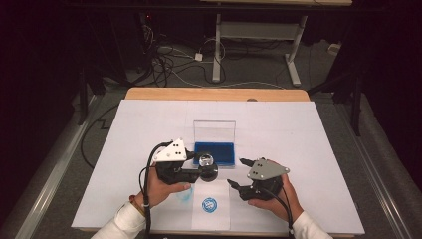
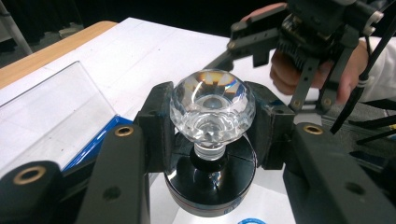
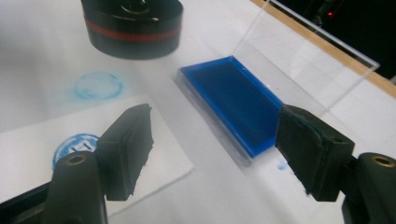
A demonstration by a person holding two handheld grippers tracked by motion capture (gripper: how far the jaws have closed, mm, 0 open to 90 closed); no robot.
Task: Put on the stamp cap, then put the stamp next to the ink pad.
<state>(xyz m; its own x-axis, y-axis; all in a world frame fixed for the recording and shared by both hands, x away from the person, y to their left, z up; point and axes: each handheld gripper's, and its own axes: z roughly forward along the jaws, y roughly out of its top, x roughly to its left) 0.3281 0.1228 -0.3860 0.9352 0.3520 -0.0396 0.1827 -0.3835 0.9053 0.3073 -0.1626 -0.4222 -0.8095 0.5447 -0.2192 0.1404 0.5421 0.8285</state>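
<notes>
A round stamp with a faceted clear knob point(image 2: 212, 105) and a black, red-ringed base point(image 3: 133, 25) sits between the jaws of my left gripper point(image 1: 205, 167), which is shut on the knob. It is just in front of the blue ink pad point(image 1: 214, 152), whose clear lid point(image 1: 214, 132) stands open. I cannot tell if the base touches the table. My right gripper point(image 1: 237, 172) is open to the right of the stamp, with nothing between its jaws. In the right gripper view the ink pad point(image 3: 238, 105) lies beyond the gap between the jaws.
A white paper slip point(image 1: 210, 211) with a round blue print point(image 1: 209, 204) lies near the front edge. There is a faint blue ring point(image 3: 99, 85) on the white table cover point(image 1: 298, 129). Bare wood point(image 1: 214, 93) shows at the far edge.
</notes>
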